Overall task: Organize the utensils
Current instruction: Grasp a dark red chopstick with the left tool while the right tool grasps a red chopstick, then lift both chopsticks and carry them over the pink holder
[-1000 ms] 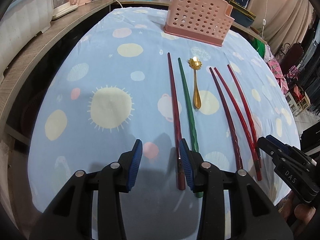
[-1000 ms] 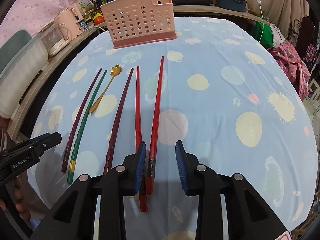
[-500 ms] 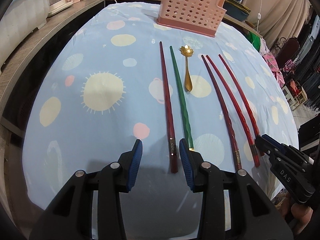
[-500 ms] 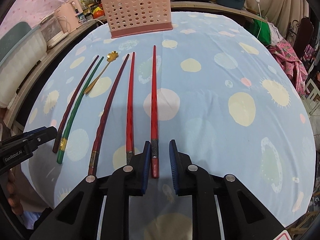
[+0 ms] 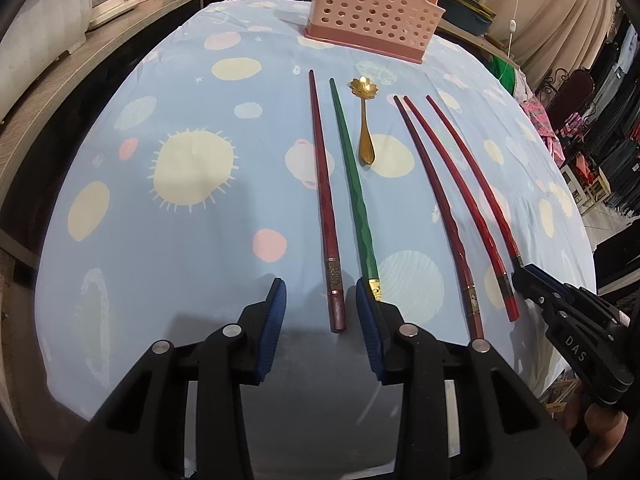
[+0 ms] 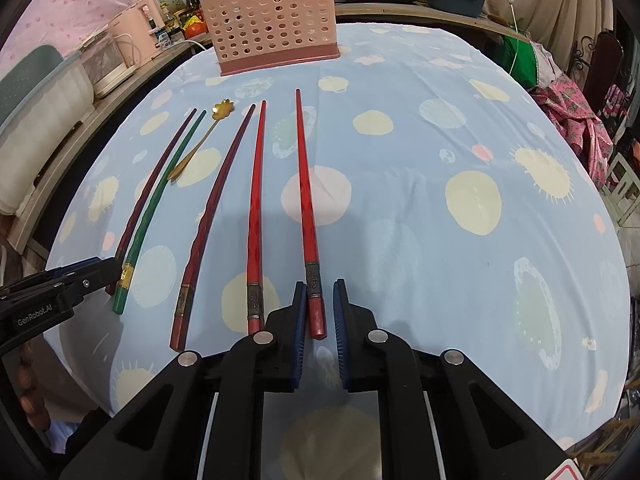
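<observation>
Red chopstick (image 6: 308, 216) butt between right gripper (image 6: 318, 312) jaws, just closing.

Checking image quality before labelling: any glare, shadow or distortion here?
Left wrist view: glare on the gold spoon bowl, shadow beneath the left hand-held gripper. Right wrist view: fisheye bows the dark chopsticks, corners black.

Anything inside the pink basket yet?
Through the holes and the notch of the pink basket nothing shows, but its bottom is hidden. All five chopsticks and the gold spoon lie on the tablecloth.
</observation>
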Demonstrator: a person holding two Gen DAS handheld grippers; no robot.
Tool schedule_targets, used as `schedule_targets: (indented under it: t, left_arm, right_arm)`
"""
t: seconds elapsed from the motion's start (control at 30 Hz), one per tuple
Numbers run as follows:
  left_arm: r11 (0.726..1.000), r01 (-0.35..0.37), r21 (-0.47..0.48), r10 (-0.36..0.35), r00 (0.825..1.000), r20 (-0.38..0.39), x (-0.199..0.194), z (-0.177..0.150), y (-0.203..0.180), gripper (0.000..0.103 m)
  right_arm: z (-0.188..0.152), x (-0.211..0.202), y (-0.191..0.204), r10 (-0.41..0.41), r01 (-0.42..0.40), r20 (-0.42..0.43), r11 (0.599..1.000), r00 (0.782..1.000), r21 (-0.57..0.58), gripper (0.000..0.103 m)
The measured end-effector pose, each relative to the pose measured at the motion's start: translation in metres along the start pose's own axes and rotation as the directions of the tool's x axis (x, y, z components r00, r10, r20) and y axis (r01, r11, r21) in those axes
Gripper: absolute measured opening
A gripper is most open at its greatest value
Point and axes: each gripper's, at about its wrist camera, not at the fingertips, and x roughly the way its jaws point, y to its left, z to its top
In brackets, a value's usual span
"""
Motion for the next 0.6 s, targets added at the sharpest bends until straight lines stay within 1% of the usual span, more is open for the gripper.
schedule_targets:
  t: [0.03,0.1,0.17,0.2,0.27,0.43,0.6]
  left_arm:
    - [1.0,0.002,0.0,-0.002,1.0,0.0,0.0001,-0.0003,-0.0001,0.031]
    - [1.0,0.012,-0.003,-0.012,1.0,-0.001,0.0006,-0.001,0.0008,0.021]
    - [1.0,0.027,-0.01,-0.027,1.0,-0.003,0.0008,-0.0017,0.0018,0.017]
    - [0.999,0.033,-0.011,-0.033,0.999,-0.005,0.0008,-0.0022,0.0019,0.012]
    - [0.999,0.048,-0.013,-0.048,0.999,-0.01,0.0021,-0.0029,0.0016,0.008]
    - [0.998,0.065,-0.018,-0.065,0.998,-0.006,0.001,-0.0039,0.0019,0.007]
    - [0.997,0.074,-0.023,-0.074,0.997,0.002,-0.0029,-0.0043,0.0027,0.007]
  right_arm:
    - [0.0,0.0001,-0.0001,0.0,0.0,0.0,1.0,1.0,0.0,0.012]
    - [-0.0003,0.0,-0.0005,0.001,-0.001,0.0,1.0,1.0,0.001,0.012]
    - [-0.0001,0.0,-0.0002,0.0,0.0,-0.001,1.0,1.0,0.0,0.012]
    - [-0.0003,0.0,-0.0003,0.001,-0.001,-0.001,1.0,1.0,0.0,0.012]
    - [-0.0006,0.0,-0.0004,0.001,-0.001,0.0,1.0,1.0,0.0,0.012]
    - [-0.0022,-0.0018,-0.0008,0.004,-0.004,0.001,1.0,1.0,0.003,0.011]
    - [-0.0033,-0.003,-0.001,0.009,-0.009,-0.002,1.0,1.0,0.006,0.008]
